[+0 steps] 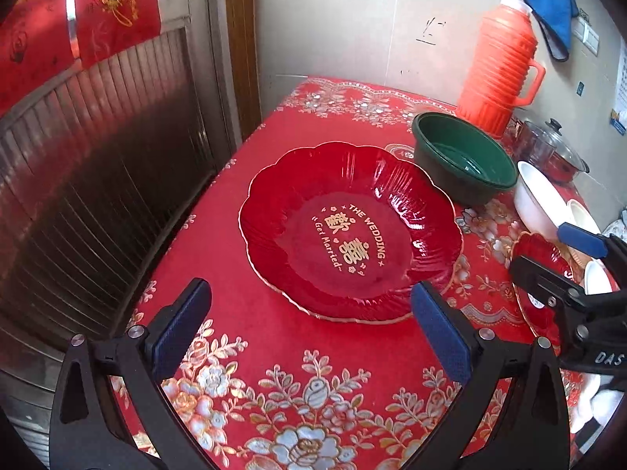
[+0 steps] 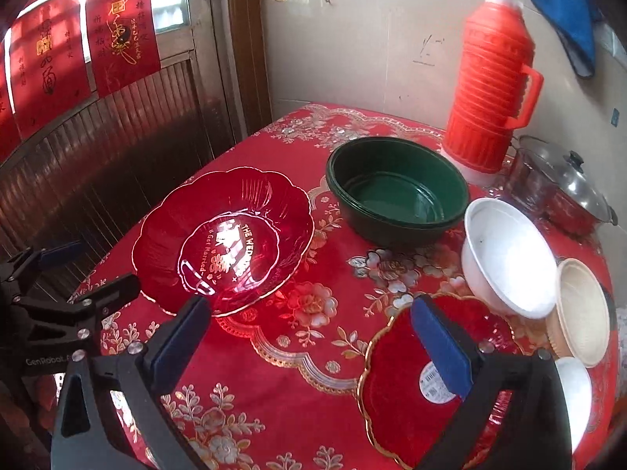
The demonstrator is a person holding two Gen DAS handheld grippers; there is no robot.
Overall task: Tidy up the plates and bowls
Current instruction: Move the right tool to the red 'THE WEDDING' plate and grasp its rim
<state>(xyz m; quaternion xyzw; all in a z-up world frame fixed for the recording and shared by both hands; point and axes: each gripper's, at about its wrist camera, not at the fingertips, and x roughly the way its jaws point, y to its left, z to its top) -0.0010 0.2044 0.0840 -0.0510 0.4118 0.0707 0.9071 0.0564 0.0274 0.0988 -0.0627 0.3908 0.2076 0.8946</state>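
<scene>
A large red scalloped plate (image 1: 348, 231) with gold wedding lettering lies on the red tablecloth; it also shows in the right wrist view (image 2: 227, 235). My left gripper (image 1: 309, 333) is open and empty just in front of it. My right gripper (image 2: 309, 340) is open and empty above the cloth, with a smaller red scalloped plate (image 2: 395, 391) under its right finger. A green bowl (image 2: 395, 192), a white bowl (image 2: 505, 258), a cream bowl (image 2: 580, 309) and another white dish (image 2: 572, 395) sit to the right.
An orange thermos (image 2: 490, 82) and a lidded glass pot (image 2: 560, 188) stand at the back right by the wall. A dark slatted panel (image 1: 98, 156) runs along the table's left edge. The other gripper shows at the side of each view (image 1: 568, 274) (image 2: 58, 286).
</scene>
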